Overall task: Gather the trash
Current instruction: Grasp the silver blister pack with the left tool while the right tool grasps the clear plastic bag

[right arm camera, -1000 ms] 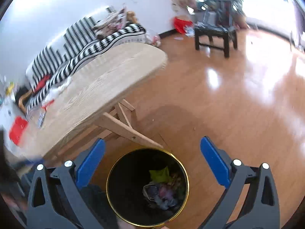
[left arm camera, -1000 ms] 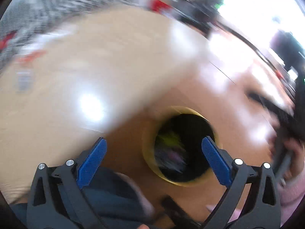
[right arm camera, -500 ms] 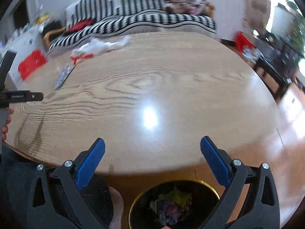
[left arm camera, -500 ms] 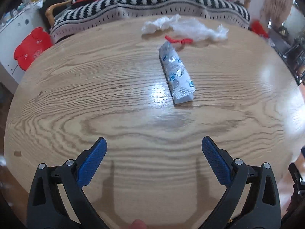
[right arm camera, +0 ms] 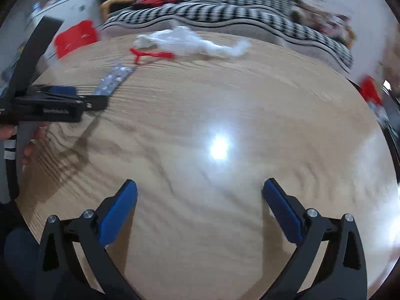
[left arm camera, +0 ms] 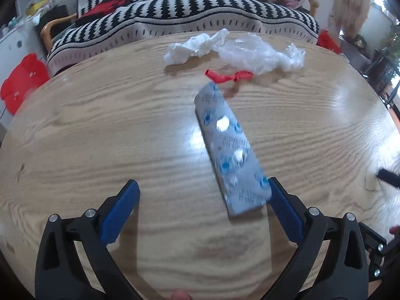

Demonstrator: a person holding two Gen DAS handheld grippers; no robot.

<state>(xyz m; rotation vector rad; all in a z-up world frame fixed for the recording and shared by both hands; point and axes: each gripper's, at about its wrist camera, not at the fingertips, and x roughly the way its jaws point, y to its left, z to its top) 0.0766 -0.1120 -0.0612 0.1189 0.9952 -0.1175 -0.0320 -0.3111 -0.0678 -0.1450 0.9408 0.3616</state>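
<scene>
Spanning the lower part of the left wrist view, the left gripper [left arm camera: 203, 197] is seen with its blue-padded fingers [left arm camera: 118, 215] spread wide and nothing held between them. It is positioned low over a round, light wood-grain tabletop [left arm camera: 87, 137]. A flat silver-blue wrapper [left arm camera: 231, 150] is laid on the tabletop, long and narrow, printed with blue and white spots; its near end lies just beside the inner face of the right-hand finger, though contact cannot be confirmed. Beyond its far end, a thin red twisted scrap [left arm camera: 228, 76] is found, then a crumpled white tissue [left arm camera: 195, 47] to the left and a clear crinkled plastic film [left arm camera: 260, 53] to the right. A black-and-white striped sofa [left arm camera: 175, 15] is visible behind the tabletop.

In the right wrist view, the left gripper is seen at the left edge, over the wrapper's near end. The right gripper [right arm camera: 200, 195] is shown with fingers equally wide and empty, over a bare central area of the tabletop, well apart from the trash.
</scene>
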